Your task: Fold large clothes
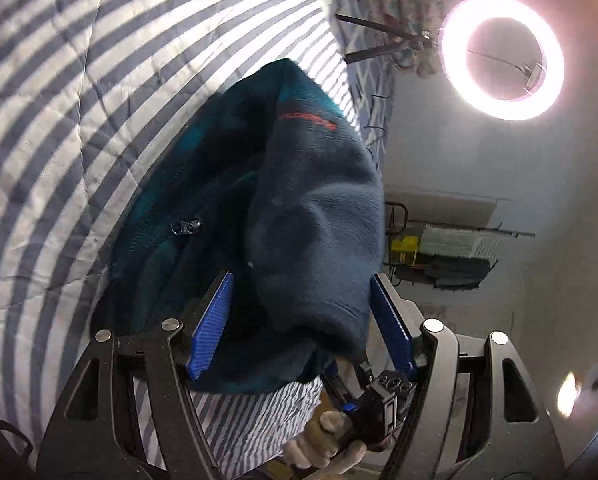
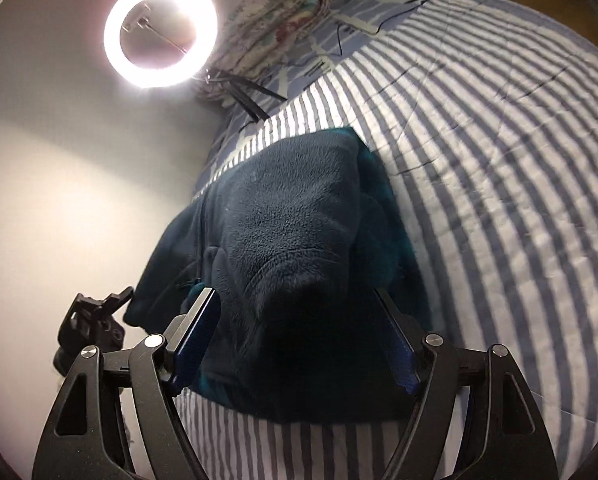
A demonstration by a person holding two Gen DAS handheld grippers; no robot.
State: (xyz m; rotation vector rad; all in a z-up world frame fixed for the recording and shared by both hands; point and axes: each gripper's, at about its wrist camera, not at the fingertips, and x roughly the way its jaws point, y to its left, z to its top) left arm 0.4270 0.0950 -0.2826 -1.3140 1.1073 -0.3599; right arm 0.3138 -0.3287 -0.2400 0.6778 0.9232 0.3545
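Orange stitching (image 1: pixel 307 119) on the teal fleece jacket (image 1: pixel 299 216), at twelve o'clock, is unreadable; left gripper (image 1: pixel 301 320) and right gripper (image 2: pixel 295 340) stand apart, fleece bunched between each pair of jaws.

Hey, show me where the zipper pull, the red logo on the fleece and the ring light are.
zipper pull (image 1: pixel 186 226): left wrist view, on the metal tab.
red logo (image 1: pixel 307 118): left wrist view, mid-stitching.
ring light (image 2: pixel 161 30): right wrist view, inside its hoop (image 2: pixel 113 40), point on glowing rim.

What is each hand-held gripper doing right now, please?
Left hand-held gripper: jaws wide, fleece bunched between them; grip cannot be told.
Right hand-held gripper: jaws wide, fleece between them; grip cannot be told.
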